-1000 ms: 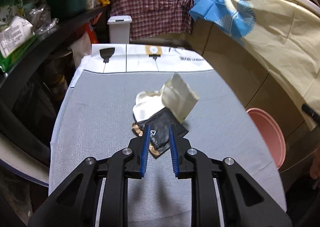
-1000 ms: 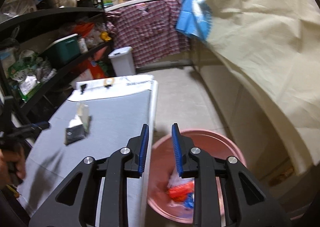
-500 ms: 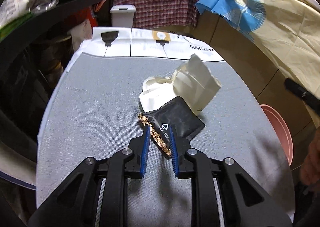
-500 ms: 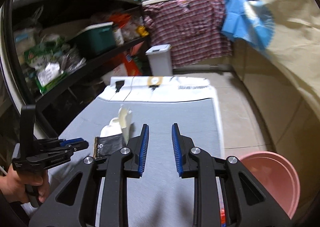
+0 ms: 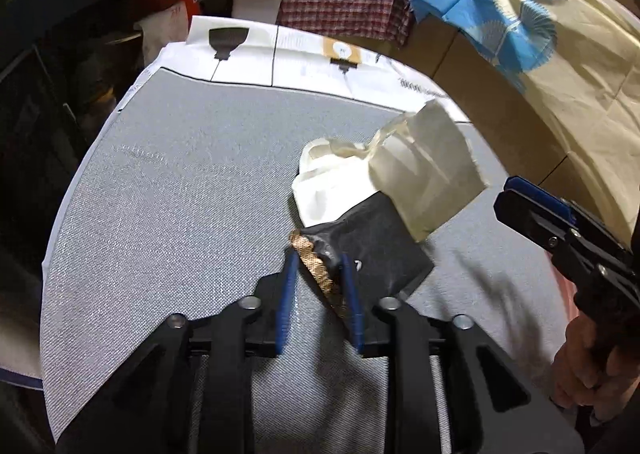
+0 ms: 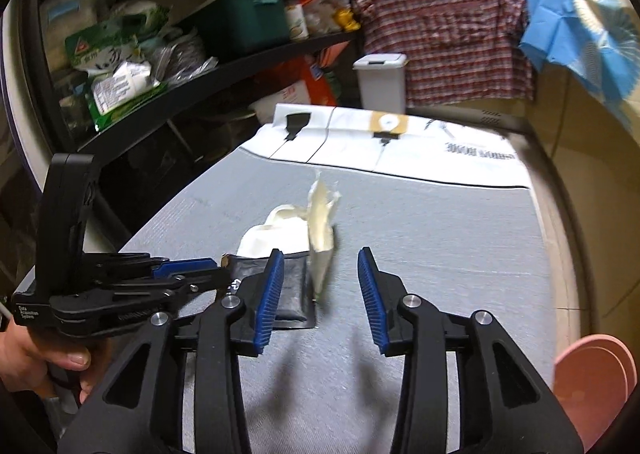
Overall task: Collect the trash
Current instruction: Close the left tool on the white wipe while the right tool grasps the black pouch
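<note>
The left tongs point(image 6: 208, 268) carry "Data Acquisition System" in small white print on the handle; the upside-down lettering on the white sheet point(image 6: 440, 152) is too blurred to read. Left tongs point(image 5: 318, 254) — jaws just opening, narrow — straddle the braided tan strip point(image 5: 318, 268) on the grey bench point(image 5: 180, 194), against the black pouch point(image 5: 380, 246); contact unclear. Right tongs point(image 6: 320, 258) have opened wider, empty, before the cream wrapper point(image 6: 320, 226). The pink bin point(image 6: 592, 382) is cut off.
</note>
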Available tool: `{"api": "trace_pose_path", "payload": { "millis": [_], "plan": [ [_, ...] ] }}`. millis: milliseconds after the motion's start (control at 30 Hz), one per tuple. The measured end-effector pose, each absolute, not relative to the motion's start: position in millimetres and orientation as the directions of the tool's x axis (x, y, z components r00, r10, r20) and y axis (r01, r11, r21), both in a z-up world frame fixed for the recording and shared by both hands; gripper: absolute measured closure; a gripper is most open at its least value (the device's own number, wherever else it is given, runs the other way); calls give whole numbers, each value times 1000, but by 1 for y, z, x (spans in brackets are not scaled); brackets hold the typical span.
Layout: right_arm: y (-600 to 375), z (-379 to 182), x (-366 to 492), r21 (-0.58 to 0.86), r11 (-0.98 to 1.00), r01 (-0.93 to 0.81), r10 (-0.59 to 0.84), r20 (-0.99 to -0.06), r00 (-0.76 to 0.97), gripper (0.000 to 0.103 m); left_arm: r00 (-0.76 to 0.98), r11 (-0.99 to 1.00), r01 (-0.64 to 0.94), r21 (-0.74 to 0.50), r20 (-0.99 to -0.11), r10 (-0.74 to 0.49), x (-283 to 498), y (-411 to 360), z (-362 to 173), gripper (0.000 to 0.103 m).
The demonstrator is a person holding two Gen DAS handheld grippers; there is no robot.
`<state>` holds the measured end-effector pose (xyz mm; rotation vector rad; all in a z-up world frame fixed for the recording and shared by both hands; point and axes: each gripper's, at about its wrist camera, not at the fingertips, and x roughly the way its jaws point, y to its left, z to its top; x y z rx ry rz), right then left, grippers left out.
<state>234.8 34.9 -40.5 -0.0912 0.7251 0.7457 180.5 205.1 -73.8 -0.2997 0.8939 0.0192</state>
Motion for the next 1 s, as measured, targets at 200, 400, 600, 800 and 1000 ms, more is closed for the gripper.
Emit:
{"api": "trace_pose_path", "payload": {
  "millis": [200, 400, 600, 800, 1000],
  "plan": [
    [48, -48, 241, 170, 732, -660, 589, -646, 486, 63, 627, 953, -138, -268, -769, -126, 186, 206, -77, 69],
    [56, -51, 248, 174, 722, -669, 592, -656, 469, 70, 621, 948, -124, -293, -768, -156, 193, 207, -79, 69],
    [57, -58, 251, 186, 721, -668, 590, -670, 451, 92, 624, 949, -116, -292, -765, -159, 193, 205, -75, 69],
    [58, -57, 246, 154, 732, -664, 573, -667, 476, 94, 646, 958, -98, -271, -749, -146, 190, 202, -63, 77],
    [55, -57, 242, 142, 742, -656, 559, -671, 487, 94, 673, 959, -55, -276, -720, -169, 183, 194, -48, 81]
  ]
}}
